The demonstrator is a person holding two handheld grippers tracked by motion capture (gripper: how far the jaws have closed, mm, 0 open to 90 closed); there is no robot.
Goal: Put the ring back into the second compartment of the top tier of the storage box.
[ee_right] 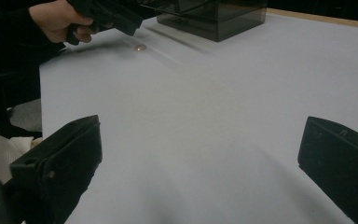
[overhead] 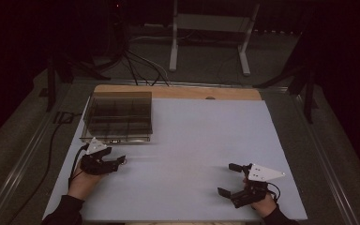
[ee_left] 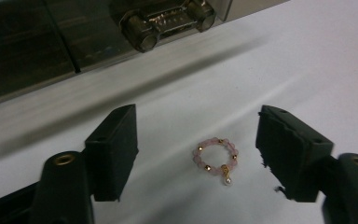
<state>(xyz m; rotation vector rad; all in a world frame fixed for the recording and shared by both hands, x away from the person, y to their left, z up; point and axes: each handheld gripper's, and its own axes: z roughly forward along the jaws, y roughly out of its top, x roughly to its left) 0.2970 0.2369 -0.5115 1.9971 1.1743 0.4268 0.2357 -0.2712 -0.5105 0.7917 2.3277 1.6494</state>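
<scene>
A pale blue-white table sheet (overhead: 192, 154) is covering the wooden table, and its far wooden edge (overhead: 178, 91) is showing beyond the sheet. At the far left of the sheet a dark smoky transparent plastic box with inner compartments (overhead: 118, 117) is standing; in the left gripper view its front latch (ee_left: 168, 21) is showing close above the jaws. The left gripper (overhead: 120, 162) is resting low near the front of this box, held by the person's left hand (overhead: 82, 183), and its two black jaws are standing wide apart, gripping nothing. The right gripper (overhead: 229, 179) is lying at the near right side of the sheet, well apart from the box, and its jaws are also spread wide with only bare sheet between them. Between the left jaws a small ring of pink beads with little gold beads (ee_left: 216, 157) is lying flat on the sheet, touching neither jaw. A tiny white pearl drop on a gold link is hanging from its near side. In the right gripper view this ring (ee_right: 140, 47) is appearing as a small pinkish spot just beside the left gripper.
</scene>
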